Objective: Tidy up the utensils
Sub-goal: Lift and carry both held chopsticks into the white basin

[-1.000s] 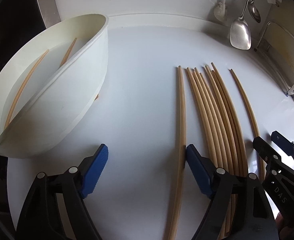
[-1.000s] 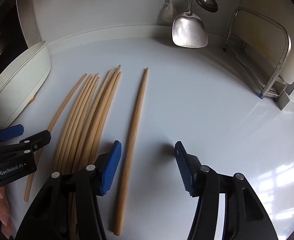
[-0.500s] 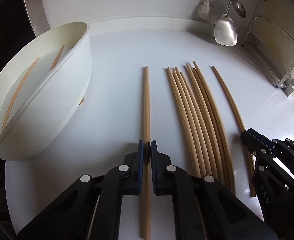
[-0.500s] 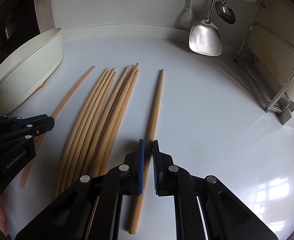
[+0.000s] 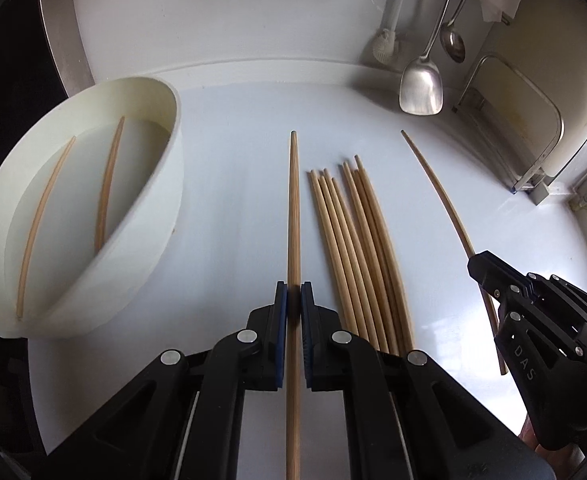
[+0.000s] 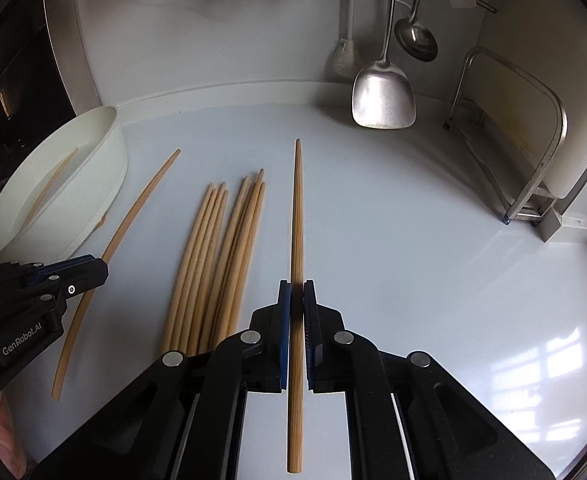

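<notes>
Chopstick [image 5: 293, 216] between left gripper [image 5: 293, 300] pads

- A home kitchen.
- A metal spatula [image 6: 383, 100] and a ladle [image 6: 415, 42] hang against the white wall, with a dish brush [image 6: 343, 56] beside them.
- Wooden chopsticks [image 6: 217, 264] lie on the glossy white table [image 6: 433, 240], by a white bowl [image 6: 109, 168].
- A metal rack [image 6: 533, 152] stands in the corner.
- A dark appliance front [image 6: 9, 92] borders the left edge.

— Where are your two wrist cameras looking?
— You're aiming both steeply down along the fingers, close over the white counter [image 5: 233, 152]; both are sharing the chopstick bundle [image 5: 357, 248] [image 6: 217, 264].
</notes>
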`<state>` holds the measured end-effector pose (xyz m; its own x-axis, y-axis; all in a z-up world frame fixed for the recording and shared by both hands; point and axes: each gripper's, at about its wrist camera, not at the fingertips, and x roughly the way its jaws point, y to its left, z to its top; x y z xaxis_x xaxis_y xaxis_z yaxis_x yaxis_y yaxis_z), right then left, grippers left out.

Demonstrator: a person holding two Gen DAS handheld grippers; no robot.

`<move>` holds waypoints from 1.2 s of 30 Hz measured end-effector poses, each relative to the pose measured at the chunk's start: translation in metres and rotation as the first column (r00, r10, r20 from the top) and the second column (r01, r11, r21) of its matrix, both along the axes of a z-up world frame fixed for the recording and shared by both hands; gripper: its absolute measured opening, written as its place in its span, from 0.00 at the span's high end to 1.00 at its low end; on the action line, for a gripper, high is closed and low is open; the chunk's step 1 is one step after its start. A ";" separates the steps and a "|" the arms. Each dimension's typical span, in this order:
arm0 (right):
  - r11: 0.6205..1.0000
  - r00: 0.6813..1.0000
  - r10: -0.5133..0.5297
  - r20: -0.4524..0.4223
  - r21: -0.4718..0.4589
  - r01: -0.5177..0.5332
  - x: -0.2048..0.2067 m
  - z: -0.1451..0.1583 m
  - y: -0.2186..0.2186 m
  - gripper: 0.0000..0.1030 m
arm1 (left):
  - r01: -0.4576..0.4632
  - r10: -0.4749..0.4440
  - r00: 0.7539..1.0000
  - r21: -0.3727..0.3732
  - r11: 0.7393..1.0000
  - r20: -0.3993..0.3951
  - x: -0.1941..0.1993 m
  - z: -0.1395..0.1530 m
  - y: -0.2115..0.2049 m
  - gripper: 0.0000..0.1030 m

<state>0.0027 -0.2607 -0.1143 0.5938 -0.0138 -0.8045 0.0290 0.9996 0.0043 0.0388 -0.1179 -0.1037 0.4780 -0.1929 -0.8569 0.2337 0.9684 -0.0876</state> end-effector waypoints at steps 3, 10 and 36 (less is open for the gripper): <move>1.000 1.000 0.002 0.018 0.022 -0.002 0.001 0.022 0.009 0.94 | -0.013 0.013 1.000 -0.012 1.000 0.017 0.002 0.024 0.017 0.93; 0.997 0.996 0.058 0.062 0.053 -0.061 0.013 0.065 0.058 0.94 | -0.094 0.094 0.993 -0.006 0.996 0.075 0.014 0.073 0.088 0.93; 0.967 0.974 0.200 -0.105 0.178 -0.180 0.131 0.004 0.253 0.94 | -0.175 0.177 0.983 0.028 0.984 -0.055 0.110 0.007 0.238 0.93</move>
<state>0.1337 -0.0075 -0.1105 0.4705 0.2301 -0.8519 -0.1506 0.9722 0.1794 0.1493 0.1199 -0.0969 0.4534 -0.0901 -0.8868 0.0549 0.9958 -0.0731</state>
